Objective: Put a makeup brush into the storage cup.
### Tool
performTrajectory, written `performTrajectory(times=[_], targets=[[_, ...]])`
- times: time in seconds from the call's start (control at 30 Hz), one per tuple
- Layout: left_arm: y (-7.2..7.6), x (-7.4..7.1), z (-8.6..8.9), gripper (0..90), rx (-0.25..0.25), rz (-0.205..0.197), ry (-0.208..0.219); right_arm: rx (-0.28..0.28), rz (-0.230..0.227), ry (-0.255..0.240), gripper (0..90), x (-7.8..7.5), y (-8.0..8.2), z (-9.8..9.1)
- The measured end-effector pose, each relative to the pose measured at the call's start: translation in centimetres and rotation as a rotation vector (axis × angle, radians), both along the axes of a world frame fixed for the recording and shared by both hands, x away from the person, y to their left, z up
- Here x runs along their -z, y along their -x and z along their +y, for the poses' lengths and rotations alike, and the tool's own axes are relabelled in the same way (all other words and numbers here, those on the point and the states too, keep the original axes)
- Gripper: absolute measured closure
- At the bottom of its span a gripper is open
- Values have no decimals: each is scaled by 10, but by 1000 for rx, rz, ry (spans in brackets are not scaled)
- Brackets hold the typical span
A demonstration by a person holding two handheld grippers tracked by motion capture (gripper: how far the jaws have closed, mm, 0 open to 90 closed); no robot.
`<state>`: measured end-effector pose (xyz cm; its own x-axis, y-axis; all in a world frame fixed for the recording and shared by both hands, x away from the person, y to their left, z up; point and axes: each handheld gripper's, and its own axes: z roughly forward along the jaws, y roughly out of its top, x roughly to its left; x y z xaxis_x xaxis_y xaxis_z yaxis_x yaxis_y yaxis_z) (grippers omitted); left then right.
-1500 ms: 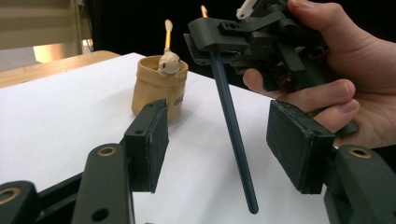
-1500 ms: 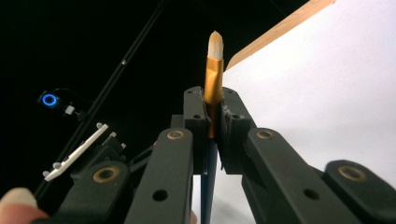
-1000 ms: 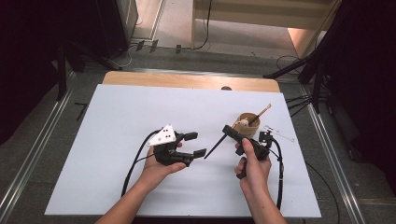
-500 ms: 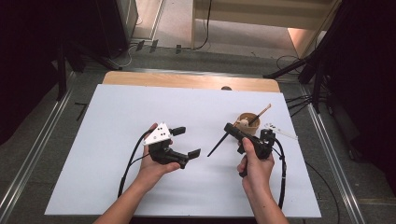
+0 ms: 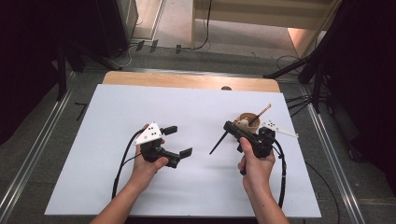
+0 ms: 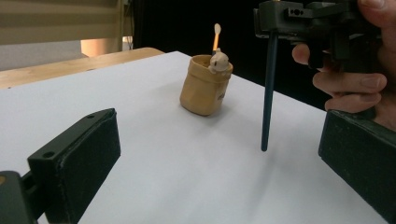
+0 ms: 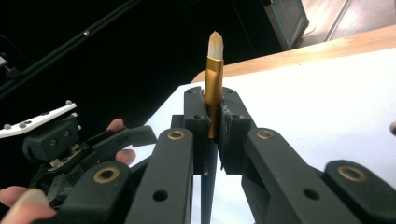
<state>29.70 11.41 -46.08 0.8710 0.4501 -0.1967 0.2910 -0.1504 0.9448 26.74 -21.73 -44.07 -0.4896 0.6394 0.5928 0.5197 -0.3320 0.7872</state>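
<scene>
Brush (image 7: 214,84) clamped between right gripper (image 7: 214,135) jaws, ferrule probably.

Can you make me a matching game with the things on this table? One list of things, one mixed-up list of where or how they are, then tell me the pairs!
Things:
1. Thin paintbrush with dark handle and gold metal collar
2. Small tan pot with a little animal figure on its rim
3. Left gripper
4. White sheet covering the table

States:
A. Jaws wide apart, nothing between them
B. Lies flat under everything
C. Clamped in the right gripper
D. Stands upright with a stick poking out

Pairs: 1-C, 2-D, 3-A, 4-B
</scene>
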Motion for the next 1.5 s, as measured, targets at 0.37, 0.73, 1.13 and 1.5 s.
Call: performTrajectory(times=[0.37, 0.73, 1.13, 1.5], targets=[[1, 2, 22, 0, -32, -4, -8, 23, -29, 60, 849, -4, 1, -3], [3, 4, 45, 0, -67, -3, -15, 37, -60, 98, 849, -7, 3, -8], [9, 6, 69, 0, -111, -2, -23, 56, -95, 141, 849, -10, 4, -12], [16, 8, 88, 0, -151, -10, -46, 79, -122, 192, 849, -11, 5, -22]])
